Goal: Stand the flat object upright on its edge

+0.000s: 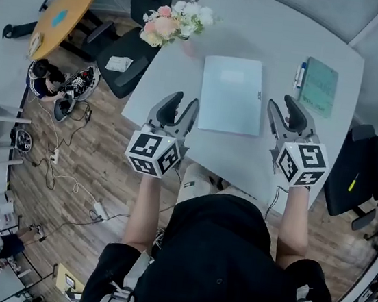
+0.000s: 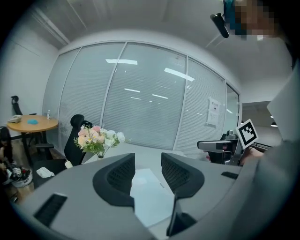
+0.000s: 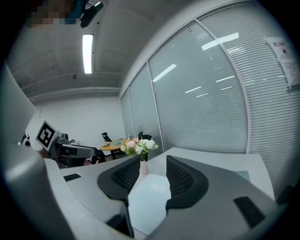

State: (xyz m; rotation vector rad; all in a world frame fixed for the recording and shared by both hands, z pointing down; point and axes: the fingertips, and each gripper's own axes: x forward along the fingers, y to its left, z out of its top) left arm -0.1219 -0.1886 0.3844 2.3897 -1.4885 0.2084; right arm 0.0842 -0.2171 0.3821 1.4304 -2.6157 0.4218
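Note:
A pale blue flat folder [image 1: 232, 94] lies flat in the middle of the white table [image 1: 280, 34]. My left gripper [image 1: 183, 105] hovers by the folder's near left corner, jaws apart with nothing between them. My right gripper [image 1: 283, 105] is just off the folder's right edge, also open and empty. In the left gripper view the folder [image 2: 146, 190] shows beyond the parted jaws of the left gripper [image 2: 147, 161], untouched. The right gripper view shows the folder [image 3: 149, 197] below and past the right gripper [image 3: 154, 165].
A vase of pink and white flowers [image 1: 174, 24] stands at the table's far left corner. A green notebook [image 1: 319, 87] with a pen [image 1: 300, 75] lies at the far right. Black office chairs [image 1: 129, 56] [image 1: 359, 169] flank the table; a round wooden table [image 1: 62, 13] stands further left.

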